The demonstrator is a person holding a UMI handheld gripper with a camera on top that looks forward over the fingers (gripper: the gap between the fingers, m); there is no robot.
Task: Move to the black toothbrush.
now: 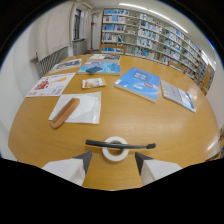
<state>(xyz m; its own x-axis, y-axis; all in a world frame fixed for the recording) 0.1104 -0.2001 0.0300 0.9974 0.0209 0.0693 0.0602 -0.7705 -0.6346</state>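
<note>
Worktop (150, 125): round, of pale wood, filling the middle of my view.
Tape roll (115, 149): white, lying flat at lower centre of the frame.
White sheet (85, 107): left of centre, flat on the wood.
Orange case (64, 113): long and narrow, lying slantwise over that sheet's left edge.
Blue booklet (138, 82): right of centre, upper half.
Leaflet (50, 84): white with red print, at the left.
Small card (93, 82): between leaflet and blue booklet.
Grey-blue brochure (177, 95): far right.
Further papers (100, 67): along the far edge.
Bookshelves (150, 35): upper right, full of books.
Radiator (50, 60): upper left, under a window.
</note>
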